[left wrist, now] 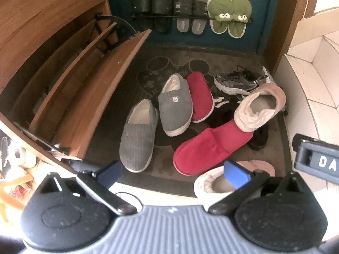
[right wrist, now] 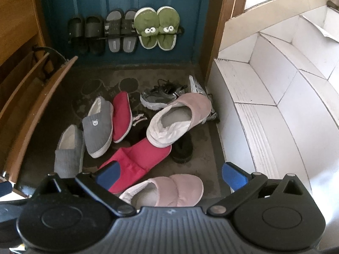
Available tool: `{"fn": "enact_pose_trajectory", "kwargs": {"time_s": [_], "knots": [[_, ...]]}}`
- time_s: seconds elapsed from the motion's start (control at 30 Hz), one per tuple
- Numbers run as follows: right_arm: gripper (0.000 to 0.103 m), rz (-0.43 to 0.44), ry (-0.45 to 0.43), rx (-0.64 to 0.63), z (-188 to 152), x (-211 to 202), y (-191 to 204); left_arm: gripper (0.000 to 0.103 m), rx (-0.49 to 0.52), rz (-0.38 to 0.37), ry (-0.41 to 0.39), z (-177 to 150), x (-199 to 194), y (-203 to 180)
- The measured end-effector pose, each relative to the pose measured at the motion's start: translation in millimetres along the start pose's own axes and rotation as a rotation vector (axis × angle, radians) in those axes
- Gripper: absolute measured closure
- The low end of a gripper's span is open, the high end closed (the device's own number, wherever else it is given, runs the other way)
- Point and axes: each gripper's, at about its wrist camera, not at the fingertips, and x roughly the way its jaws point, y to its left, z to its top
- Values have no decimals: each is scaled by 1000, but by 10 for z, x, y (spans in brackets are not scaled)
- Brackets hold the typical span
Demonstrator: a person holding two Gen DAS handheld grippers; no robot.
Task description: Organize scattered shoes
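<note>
Shoes lie scattered on a dark doormat (left wrist: 169, 63) (right wrist: 63, 114). Two grey slippers (left wrist: 137, 135) (left wrist: 175, 103) lie at the left, two red slippers (left wrist: 201, 95) (left wrist: 209, 148) in the middle. One pink slipper (left wrist: 260, 108) (right wrist: 180, 118) rests tilted on a red one (right wrist: 135, 163). The other pink slipper (right wrist: 167, 190) (left wrist: 214, 182) lies nearest me. A grey sneaker (left wrist: 237, 82) (right wrist: 159, 95) and dark shoes (right wrist: 182, 150) sit behind. My left gripper (left wrist: 172, 172) hangs open above the mat's front edge. My right gripper (right wrist: 170, 173) is open just above the near pink slipper.
An open wooden tilt-out shoe cabinet (left wrist: 84, 80) stands at the left. A rail on the blue door (right wrist: 127, 33) holds black, grey and green frog slippers (right wrist: 156, 27). White tiled steps (right wrist: 264, 105) rise at the right. The right gripper's body (left wrist: 317, 160) shows at the right edge.
</note>
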Motion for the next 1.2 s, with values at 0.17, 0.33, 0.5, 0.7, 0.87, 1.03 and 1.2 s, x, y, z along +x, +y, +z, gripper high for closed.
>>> {"fn": "enact_pose_trajectory", "kwargs": {"time_s": [0.17,0.33,0.5,0.7,0.87,1.03,1.2], "knots": [[0,32,-6,-20,-14,-7,20,0,-7,-26,-2,-34,38,37],[0,5,7,-127,51,-45,93,0,3,-11,52,-16,91,55],[0,24,6,-264,137,-10,218,0,68,39,46,65,37,36],[4,71,35,-249,264,98,289,0,19,9,110,163,106,155],[4,82,-3,-304,350,157,328,0,37,46,109,296,165,184],[16,94,34,-305,393,313,324,3,71,35,62,401,179,172],[31,108,39,-332,410,393,352,13,96,34,55,463,264,154]]}}
